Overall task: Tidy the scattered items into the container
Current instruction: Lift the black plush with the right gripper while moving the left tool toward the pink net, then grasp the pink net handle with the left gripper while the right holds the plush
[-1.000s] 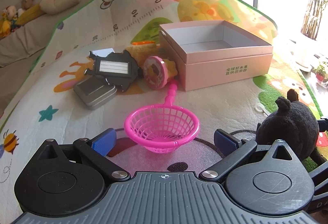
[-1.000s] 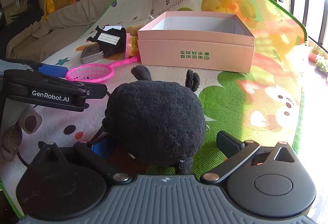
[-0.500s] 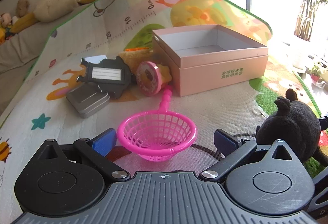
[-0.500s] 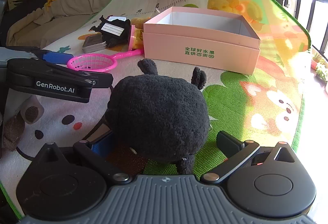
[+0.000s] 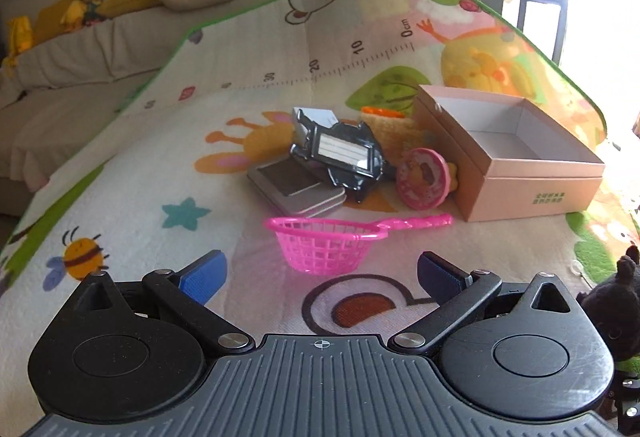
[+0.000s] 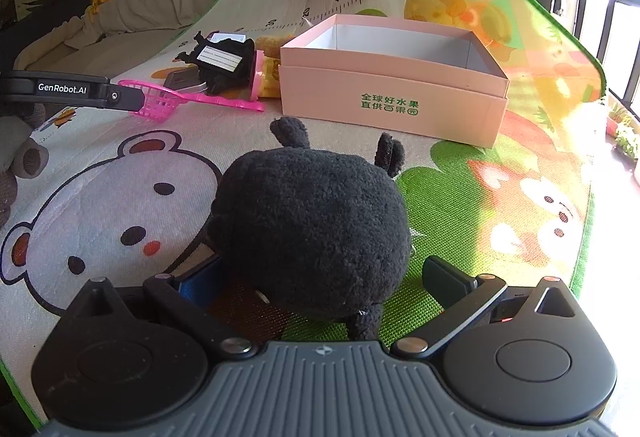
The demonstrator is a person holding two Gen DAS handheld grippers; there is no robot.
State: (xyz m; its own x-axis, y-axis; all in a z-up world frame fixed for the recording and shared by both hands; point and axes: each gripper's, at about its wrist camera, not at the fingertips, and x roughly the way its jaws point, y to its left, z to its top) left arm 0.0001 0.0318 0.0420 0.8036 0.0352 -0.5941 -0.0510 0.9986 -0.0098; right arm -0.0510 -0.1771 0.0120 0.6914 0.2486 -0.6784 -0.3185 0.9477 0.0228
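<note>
An open pink box stands on the play mat. Left of it lie a black luggage tag, a grey tin, a pink donut toy and a yellow knitted toy. A pink toy strainer sits just ahead of my open, empty left gripper. A black plush toy sits between the open fingers of my right gripper; I cannot tell whether they touch it.
The colourful play mat covers the floor. A grey sofa with stuffed toys runs along the far left. Bright windows and potted plants are at the right. The left gripper's side shows in the right wrist view.
My left gripper has pulled back and swung left, so the strainer now sits farther ahead with its handle to the right. The right gripper stays around the plush.
</note>
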